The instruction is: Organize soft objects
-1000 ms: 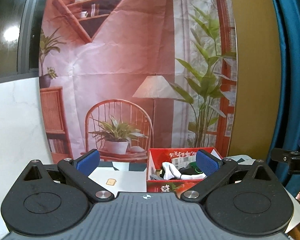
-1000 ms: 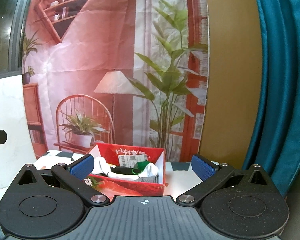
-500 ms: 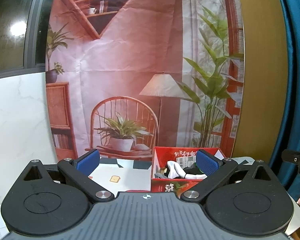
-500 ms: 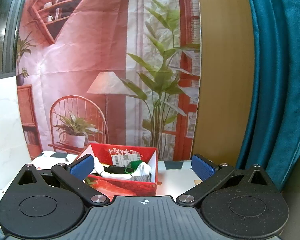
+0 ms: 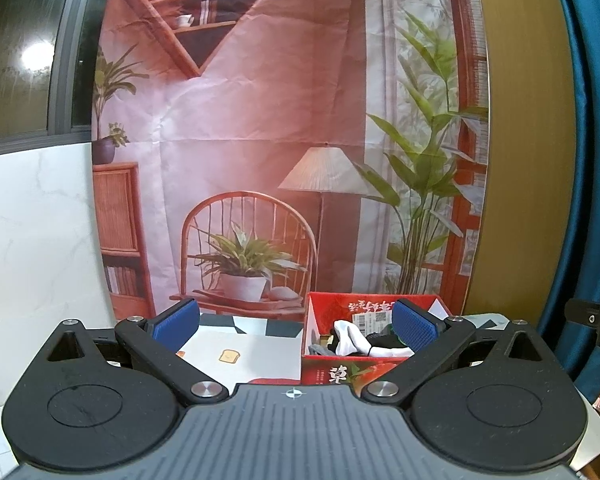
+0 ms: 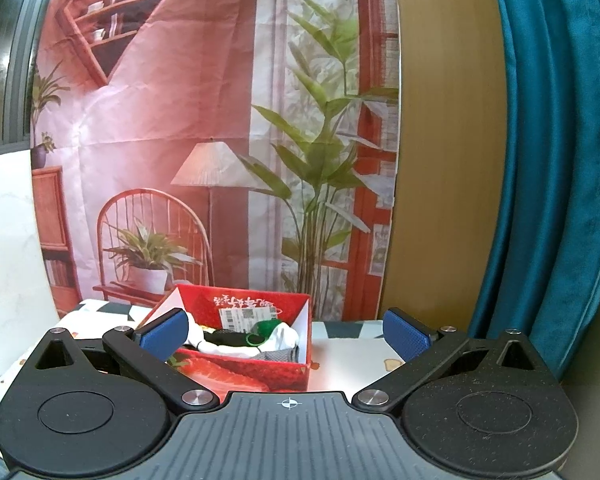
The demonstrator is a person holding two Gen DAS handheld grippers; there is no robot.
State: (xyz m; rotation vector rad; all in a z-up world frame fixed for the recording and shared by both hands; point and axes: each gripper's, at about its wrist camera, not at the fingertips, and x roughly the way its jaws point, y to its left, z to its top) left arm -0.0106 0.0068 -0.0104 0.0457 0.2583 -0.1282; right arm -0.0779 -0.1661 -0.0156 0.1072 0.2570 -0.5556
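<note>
A red cardboard box (image 5: 342,372) stands on the table and holds white, black, grey and green socks (image 5: 354,342). It also shows in the right wrist view (image 6: 260,372), with the socks (image 6: 260,338) piled inside. My left gripper (image 5: 296,326) is open and empty, held back from the box, with its right pad in front of the box's right side. My right gripper (image 6: 286,334) is open and empty, held back from the box, with its left pad in front of the box's left corner.
The table has a white patterned cloth (image 5: 236,350) with a small toast picture. A printed room backdrop (image 5: 284,140) hangs behind the table. A teal curtain (image 6: 552,160) hangs at the right and a white marble wall (image 5: 32,240) stands at the left.
Both grippers have drifted slightly, so the box sits a little further right in the left wrist view and a little lower and nearer in the right wrist view. Both stay open.
</note>
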